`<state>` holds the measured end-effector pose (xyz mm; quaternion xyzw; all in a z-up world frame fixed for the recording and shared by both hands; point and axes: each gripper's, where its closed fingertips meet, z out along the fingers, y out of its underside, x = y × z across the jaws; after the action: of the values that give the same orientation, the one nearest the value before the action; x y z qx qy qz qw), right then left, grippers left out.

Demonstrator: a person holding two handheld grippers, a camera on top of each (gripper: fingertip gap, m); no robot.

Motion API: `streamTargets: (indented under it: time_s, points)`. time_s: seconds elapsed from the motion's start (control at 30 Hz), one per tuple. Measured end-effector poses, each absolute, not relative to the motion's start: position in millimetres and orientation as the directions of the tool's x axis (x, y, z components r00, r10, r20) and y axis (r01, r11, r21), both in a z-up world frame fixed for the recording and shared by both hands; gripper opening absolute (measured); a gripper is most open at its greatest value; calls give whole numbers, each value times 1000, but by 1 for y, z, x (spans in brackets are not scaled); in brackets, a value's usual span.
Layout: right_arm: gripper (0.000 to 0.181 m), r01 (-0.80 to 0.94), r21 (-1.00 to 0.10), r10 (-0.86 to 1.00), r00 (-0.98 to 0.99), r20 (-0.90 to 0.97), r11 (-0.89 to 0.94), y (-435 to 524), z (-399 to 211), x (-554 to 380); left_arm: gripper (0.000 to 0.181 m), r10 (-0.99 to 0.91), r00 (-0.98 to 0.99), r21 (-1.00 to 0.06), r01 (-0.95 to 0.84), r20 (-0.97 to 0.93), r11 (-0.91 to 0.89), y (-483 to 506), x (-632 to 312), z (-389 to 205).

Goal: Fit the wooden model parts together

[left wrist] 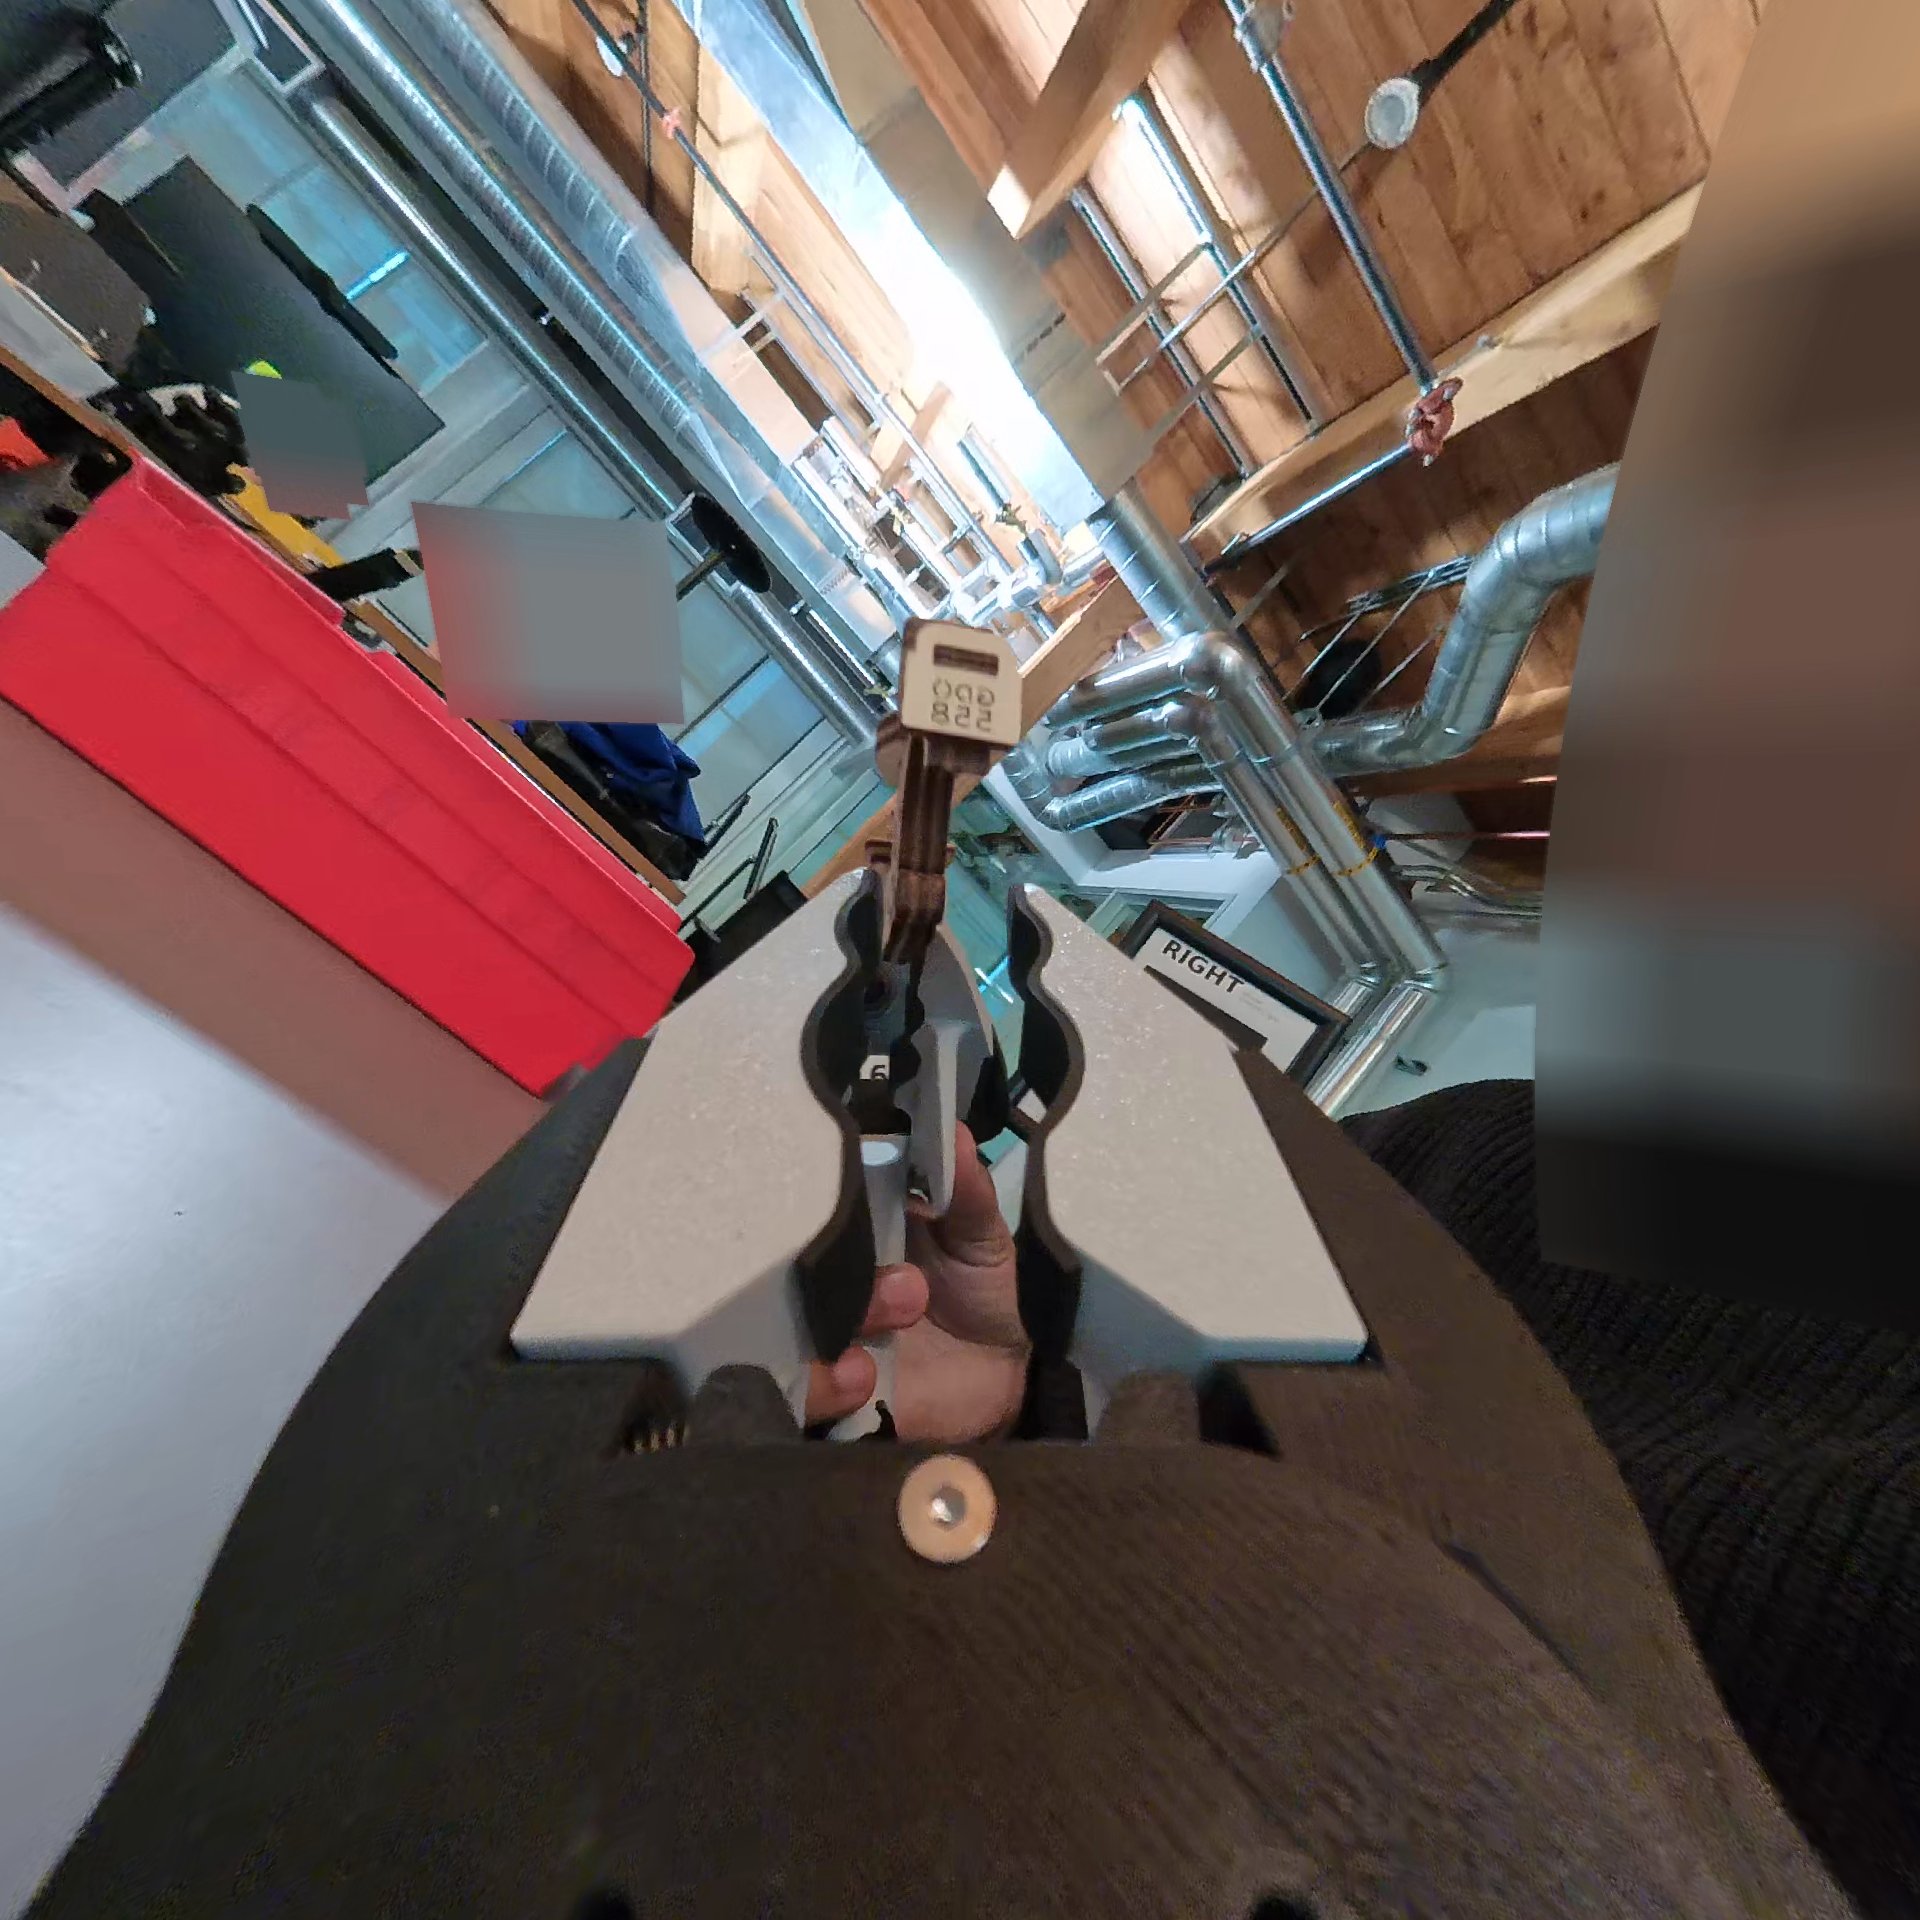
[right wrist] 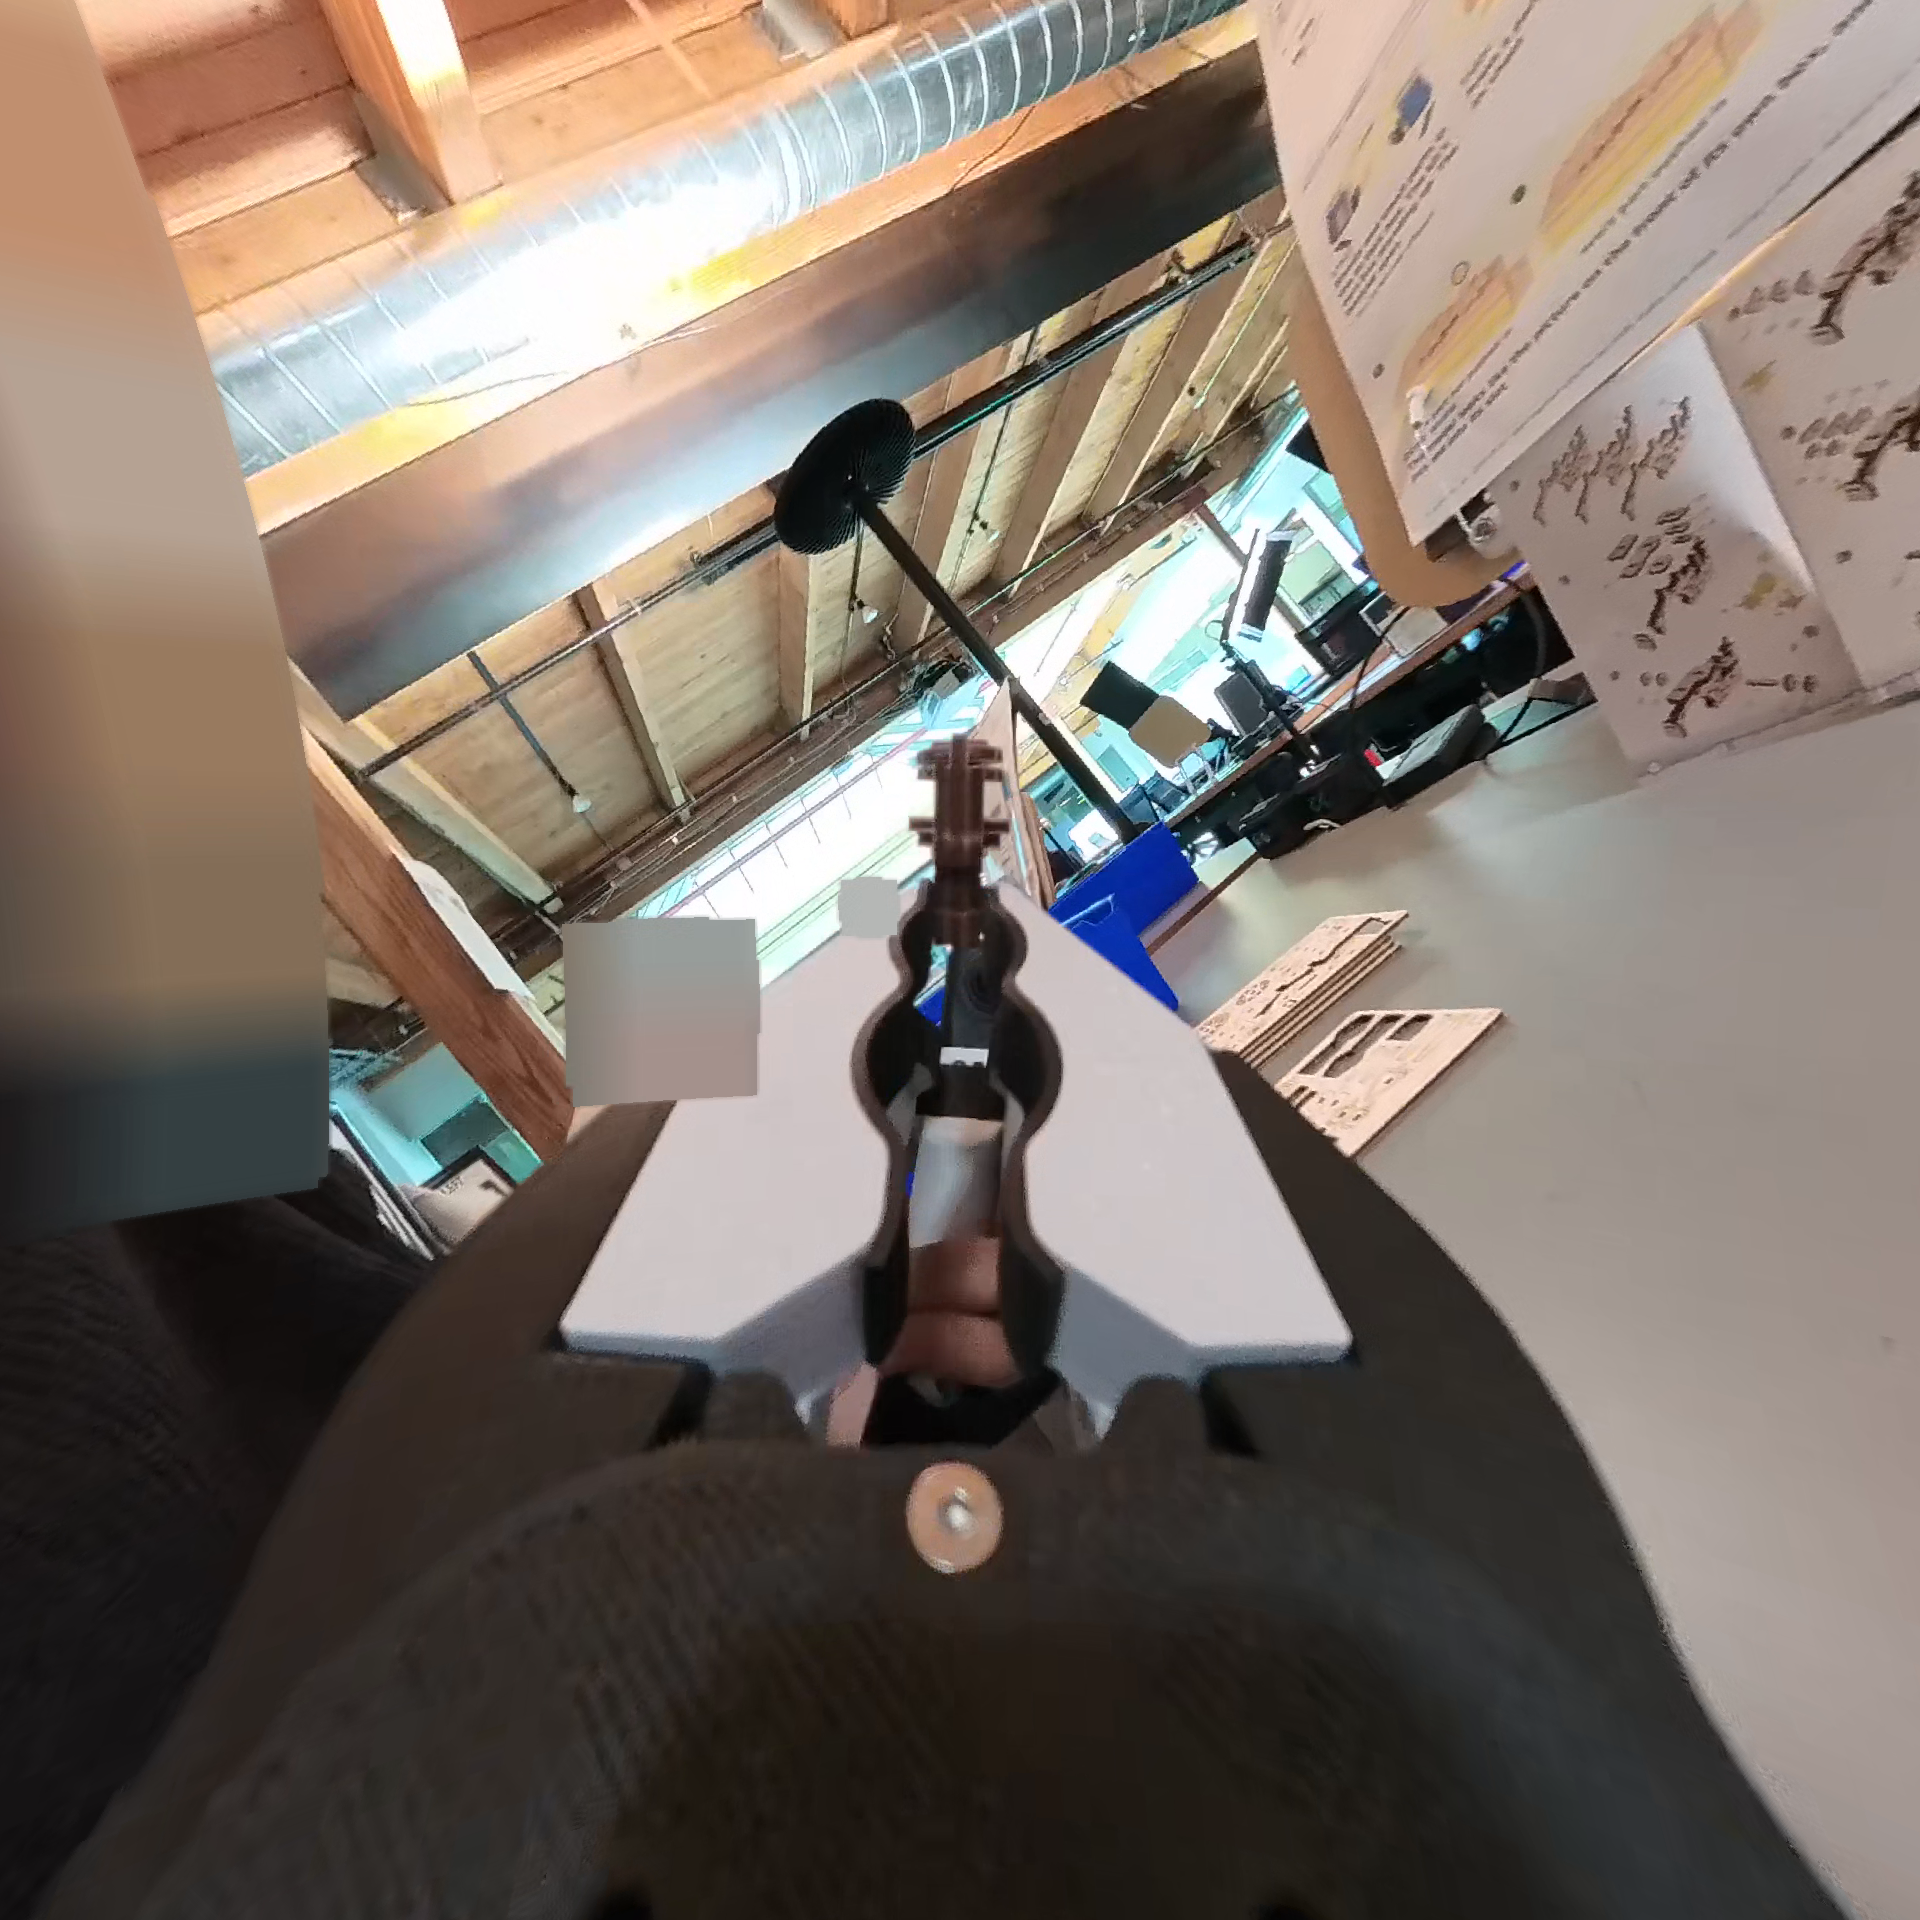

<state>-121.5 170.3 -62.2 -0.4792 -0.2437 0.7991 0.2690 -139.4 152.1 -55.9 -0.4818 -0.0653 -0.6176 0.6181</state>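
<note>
Under timber ceiling, each tool [left wrist: 940, 914] [right wrist: 961, 914] pinches wooden parts [left wrist: 935, 769] [right wrist: 961, 805] protruding beyond its tips.

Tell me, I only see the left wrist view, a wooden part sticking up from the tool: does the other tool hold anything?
Observer: Yes, the right tool grips a dark wooden part at its tips.
Operator: Any spare pieces?
Observer: Cut-out wooden sheets lie on the grey table, right of that tool.
Operator: Instructions?
Observer: A printed page stands beyond the sheets.
</note>
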Motion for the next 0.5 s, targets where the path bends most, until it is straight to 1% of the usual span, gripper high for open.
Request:
streamTargets:
  time_s: [0.1, 0.23, 0.5]
  points:
    - [7, -200, -638, 657, -393, -643, -744, 165, -64, -124, 20, -699, 206, -500, 831, 684, -244, 153, -134, -58]
    - [7, -201, -654, 673, -385, -631, -729, 158, -65, -126, 9, -702, 165, -458, 853, 692, -250, 152, -138, -57]
    - [7, -207, -705, 723, -357, -591, -678, 156, -66, -128, 9, -710, 120, -430, 860, 694, -276, 152, -139, -57]
